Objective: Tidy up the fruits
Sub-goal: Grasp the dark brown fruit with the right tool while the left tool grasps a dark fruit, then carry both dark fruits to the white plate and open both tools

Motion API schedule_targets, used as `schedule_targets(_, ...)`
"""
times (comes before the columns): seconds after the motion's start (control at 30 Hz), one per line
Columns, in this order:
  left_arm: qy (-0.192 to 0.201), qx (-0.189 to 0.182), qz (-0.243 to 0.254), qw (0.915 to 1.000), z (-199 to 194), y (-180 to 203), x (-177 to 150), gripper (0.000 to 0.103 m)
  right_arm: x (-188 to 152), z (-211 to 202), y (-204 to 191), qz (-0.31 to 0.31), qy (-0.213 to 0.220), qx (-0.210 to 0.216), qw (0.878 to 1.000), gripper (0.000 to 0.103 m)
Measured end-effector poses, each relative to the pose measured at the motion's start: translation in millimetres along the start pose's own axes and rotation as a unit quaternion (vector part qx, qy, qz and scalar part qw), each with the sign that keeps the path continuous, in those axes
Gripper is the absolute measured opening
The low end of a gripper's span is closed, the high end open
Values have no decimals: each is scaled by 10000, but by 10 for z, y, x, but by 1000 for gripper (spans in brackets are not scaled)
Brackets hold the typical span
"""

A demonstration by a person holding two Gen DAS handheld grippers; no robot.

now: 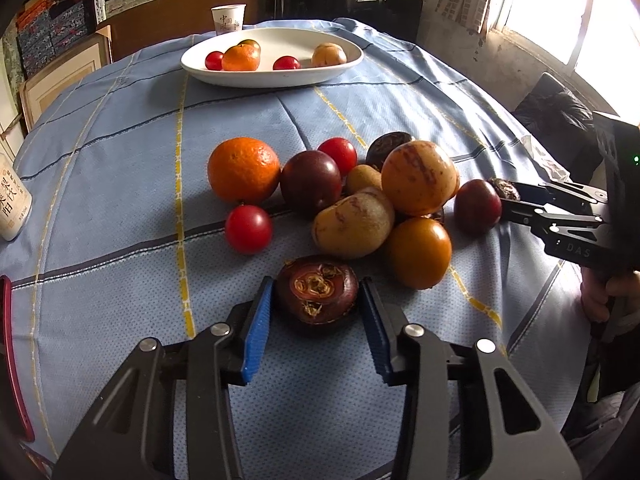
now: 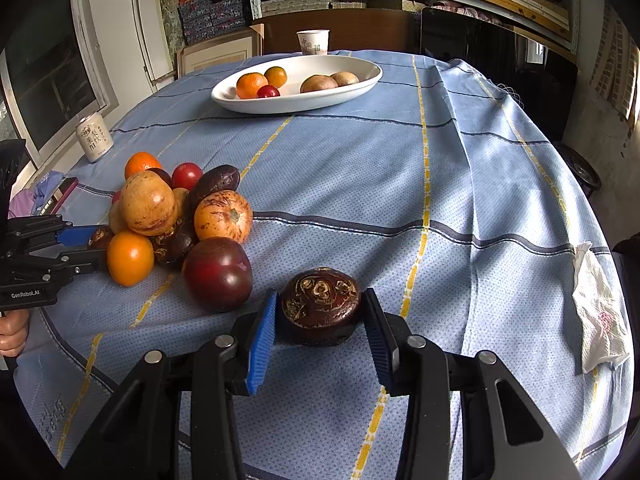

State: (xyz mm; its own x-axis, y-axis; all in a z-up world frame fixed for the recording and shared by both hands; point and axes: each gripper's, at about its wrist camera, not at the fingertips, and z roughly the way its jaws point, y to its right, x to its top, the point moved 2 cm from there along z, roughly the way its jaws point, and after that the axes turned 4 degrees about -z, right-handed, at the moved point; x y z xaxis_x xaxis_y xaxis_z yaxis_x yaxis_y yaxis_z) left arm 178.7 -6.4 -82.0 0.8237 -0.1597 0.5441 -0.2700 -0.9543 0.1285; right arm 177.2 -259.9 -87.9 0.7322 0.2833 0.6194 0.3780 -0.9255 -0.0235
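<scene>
Fruits (image 1: pixel 352 200) heap mid-cloth, open tablecloth (image 2: pixel 460 184) rightward to edge.

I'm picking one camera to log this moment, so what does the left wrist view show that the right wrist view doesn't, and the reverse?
Only the left wrist view: a second cherry tomato in the dish, a bright window and the right tool from the side.

Only the right wrist view: a crumpled white tissue, a second tan fruit in the dish and the left tool reaching into the pile.

Both: the white dish, the paper cup, the can, the fruit pile, and a dark brown fruit between each view's own blue pads.
</scene>
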Motion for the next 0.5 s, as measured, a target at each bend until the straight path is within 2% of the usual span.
schedule_targets(0.13, 8, 3, -28, 10000, -18, -1, -7, 42, -1, -2, 0, 5, 8, 6, 10000, 43)
schedule_targets(0.33, 3, -302, -175, 9994, -152, -107, 11, 42, 60, -59, 56, 67, 39, 142, 9999, 43)
schedule_targets(0.43, 125, -367, -73, 9992, -314, -174, 176, 42, 278, -180, 50, -174, 249, -5, 9995, 43)
schedule_targets(0.5, 290, -368, 24, 9989, -433, -211, 397, 42, 450, -240, 44, -254, 400, 108, 9988, 43)
